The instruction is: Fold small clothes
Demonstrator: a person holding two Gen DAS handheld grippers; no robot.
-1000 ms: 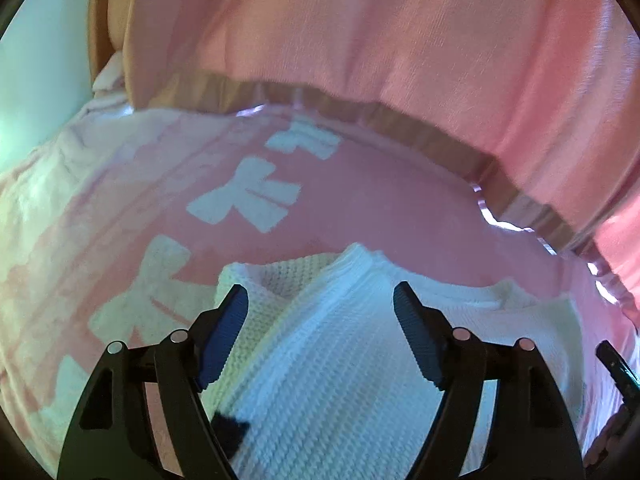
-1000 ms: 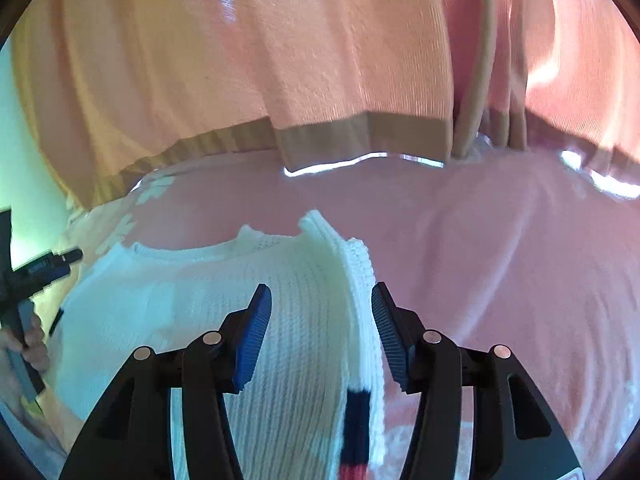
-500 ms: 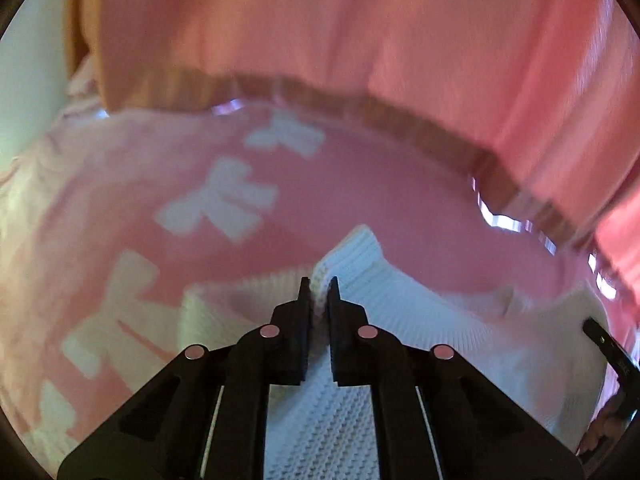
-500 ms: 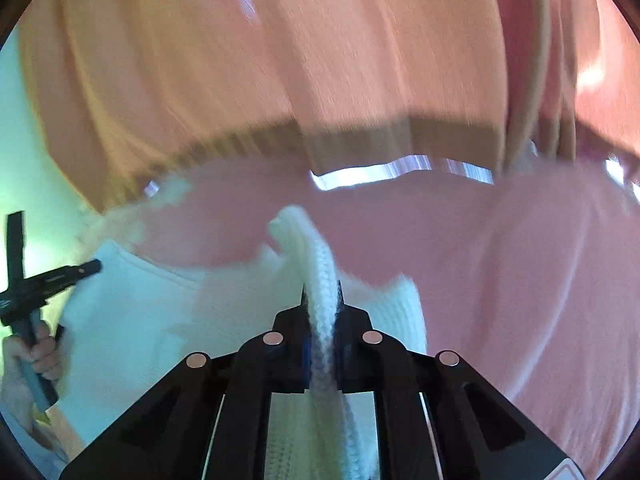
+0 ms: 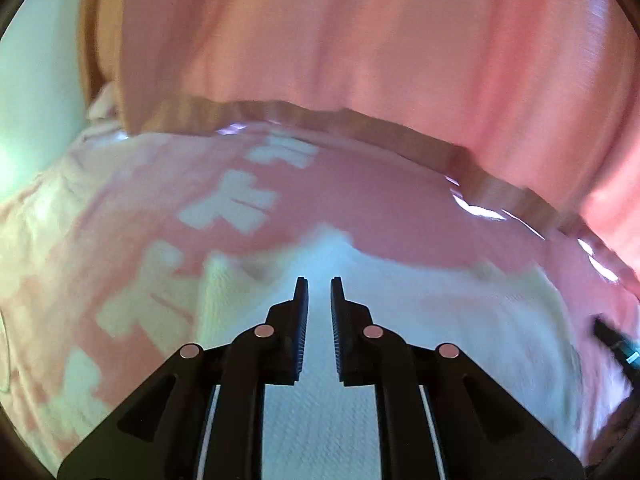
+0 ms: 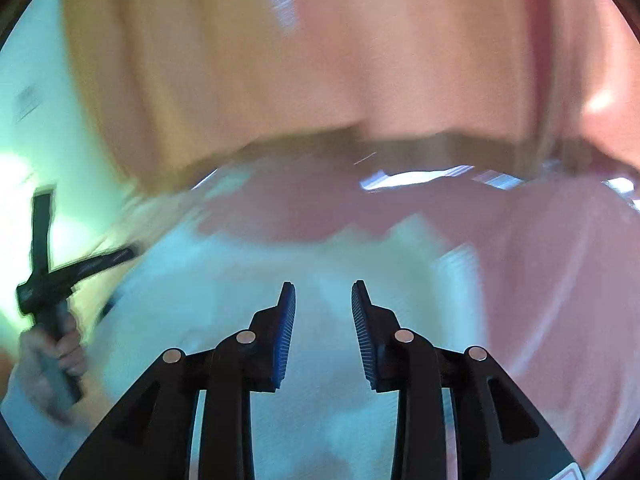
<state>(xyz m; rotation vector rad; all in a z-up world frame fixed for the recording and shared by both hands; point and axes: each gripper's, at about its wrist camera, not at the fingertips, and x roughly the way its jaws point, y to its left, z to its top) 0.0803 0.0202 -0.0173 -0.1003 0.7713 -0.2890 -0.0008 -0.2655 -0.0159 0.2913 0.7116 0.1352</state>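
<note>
A white knitted sweater lies folded on a pink bedspread. My left gripper hovers over its near-left part, jaws a narrow gap apart with nothing between them. In the right wrist view the sweater is blurred by motion. My right gripper is over it, jaws parted and empty. The left gripper and the hand holding it show at the left of that view.
The bedspread has white bow patterns on the left. A pink curtain with a brown hem hangs behind the bed. A pale wall is at the far left.
Both grippers closed on the sweater's top edge half a second ago. Now both have let go and their jaws have parted; the sweater edge lies flatter and farther forward.
</note>
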